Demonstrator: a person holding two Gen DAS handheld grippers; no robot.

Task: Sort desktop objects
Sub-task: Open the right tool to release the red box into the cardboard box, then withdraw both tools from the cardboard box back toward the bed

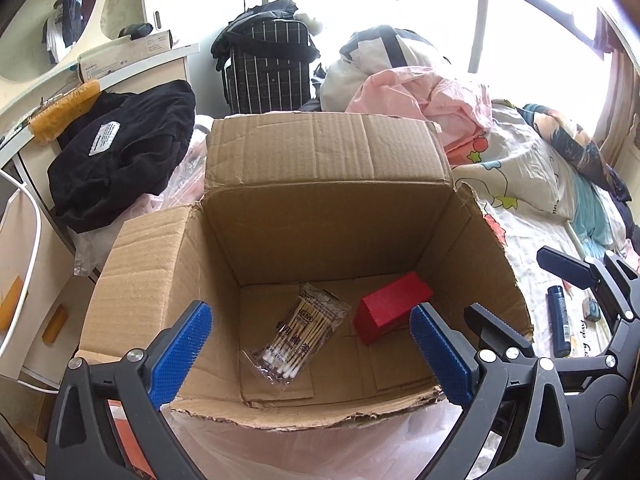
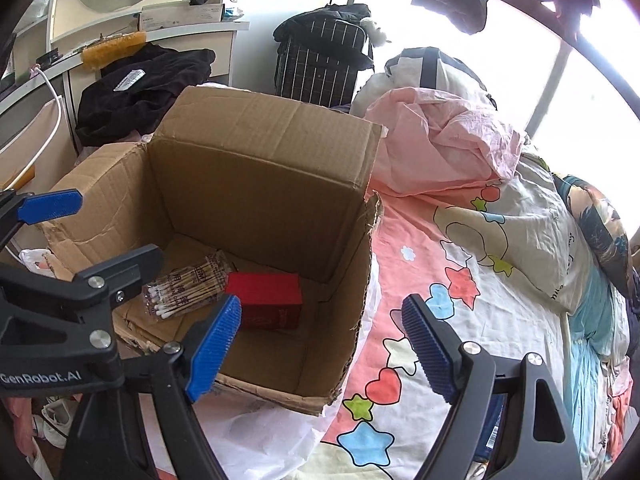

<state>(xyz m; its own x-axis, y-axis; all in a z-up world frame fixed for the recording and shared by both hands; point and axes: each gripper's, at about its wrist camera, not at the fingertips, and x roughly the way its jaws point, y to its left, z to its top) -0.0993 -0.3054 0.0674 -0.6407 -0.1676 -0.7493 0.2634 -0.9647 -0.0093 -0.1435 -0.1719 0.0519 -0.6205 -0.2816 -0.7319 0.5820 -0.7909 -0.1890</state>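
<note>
Sorting looked partway done: swabs [image 1: 298,334] and red box [image 1: 390,306] already sat in the carton [image 1: 328,184] below the left gripper [image 1: 310,350]; lighter [image 1: 559,320] remained on the bed beside the right gripper [image 2: 320,344]. Both jaws were open, empty.

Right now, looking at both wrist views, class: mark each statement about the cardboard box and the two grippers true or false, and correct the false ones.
1. The cardboard box holds a red box and a packet of cotton swabs. True.
2. The left gripper is clamped on the packet of cotton swabs. False: its jaws stand open and empty above the cardboard box.
3. The red box lies outside the cardboard box, on the bedsheet. False: it lies on the cardboard box's floor, beside the packet.
4. The right gripper holds nothing. True.
5. A dark blue lighter lies on the bedsheet, outside the cardboard box. True.
</note>
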